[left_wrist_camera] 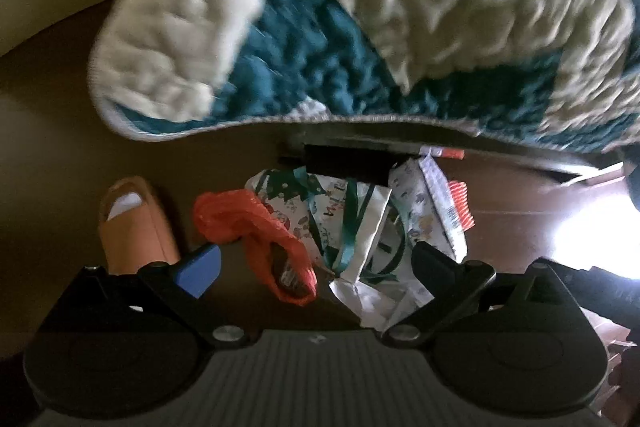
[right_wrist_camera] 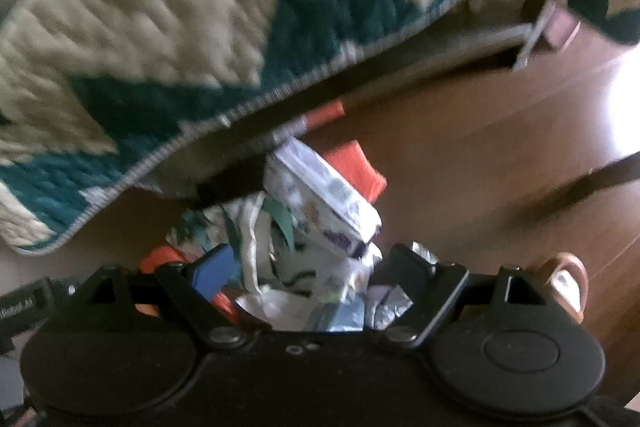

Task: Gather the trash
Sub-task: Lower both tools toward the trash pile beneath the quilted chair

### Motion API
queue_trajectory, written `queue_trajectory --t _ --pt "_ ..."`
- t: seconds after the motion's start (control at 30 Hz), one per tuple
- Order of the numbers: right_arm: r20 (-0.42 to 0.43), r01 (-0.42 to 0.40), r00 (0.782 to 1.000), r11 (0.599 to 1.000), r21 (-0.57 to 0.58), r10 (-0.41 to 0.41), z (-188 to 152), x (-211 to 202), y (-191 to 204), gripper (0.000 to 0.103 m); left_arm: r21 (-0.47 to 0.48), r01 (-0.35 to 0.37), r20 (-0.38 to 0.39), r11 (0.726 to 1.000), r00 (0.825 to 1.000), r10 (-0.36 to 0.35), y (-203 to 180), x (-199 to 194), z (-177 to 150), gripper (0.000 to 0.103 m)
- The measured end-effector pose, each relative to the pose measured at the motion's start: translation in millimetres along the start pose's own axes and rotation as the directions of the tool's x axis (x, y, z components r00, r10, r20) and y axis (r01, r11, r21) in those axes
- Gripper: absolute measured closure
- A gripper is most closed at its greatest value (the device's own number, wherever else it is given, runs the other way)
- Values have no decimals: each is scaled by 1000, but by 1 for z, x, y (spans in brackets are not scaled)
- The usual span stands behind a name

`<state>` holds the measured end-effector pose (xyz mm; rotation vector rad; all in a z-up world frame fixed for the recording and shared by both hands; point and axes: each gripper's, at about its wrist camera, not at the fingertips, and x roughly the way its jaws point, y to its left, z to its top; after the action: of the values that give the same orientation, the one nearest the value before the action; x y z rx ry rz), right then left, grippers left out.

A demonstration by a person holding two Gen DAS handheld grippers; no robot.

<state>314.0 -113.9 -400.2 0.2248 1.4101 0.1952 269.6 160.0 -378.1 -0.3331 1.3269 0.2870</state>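
Both spread wide over floor litter: left gripper [left_wrist_camera: 316,259] above orange wrapper [left_wrist_camera: 256,227], right gripper [right_wrist_camera: 316,267] above printed packets [right_wrist_camera: 320,203] (lettering blurred, unreadable).

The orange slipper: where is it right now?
In the left wrist view the slipper lies on the brown floor at left, beside the red bag, just below the quilt edge.

A bedroom in a home: a teal-and-cream quilt [left_wrist_camera: 320,27] is hanging across the upper frame over a brown wooden floor [left_wrist_camera: 60,155], a slippered foot [left_wrist_camera: 136,223] standing lower left.
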Motion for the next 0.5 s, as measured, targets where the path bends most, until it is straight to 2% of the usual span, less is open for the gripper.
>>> queue_trajectory --t 0.13,0.3,0.37,0.5 --pt "-56 4 998 999 -36 -6 -15 32 -3 19 92 -20 -16 996 1000 21 -19 36 1 1" --pt "-98 17 995 987 -159 -32 -39 66 7 20 232 -75 -19 970 996 82 -48 88 3 1" --pt "-116 13 993 987 -163 -32 -41 76 10 20 265 -92 -38 960 994 106 -56 112 0 1" --pt "-126 40 990 988 -151 -59 -40 95 10 20 292 -55 -79 955 994 81 -68 137 -6 1"
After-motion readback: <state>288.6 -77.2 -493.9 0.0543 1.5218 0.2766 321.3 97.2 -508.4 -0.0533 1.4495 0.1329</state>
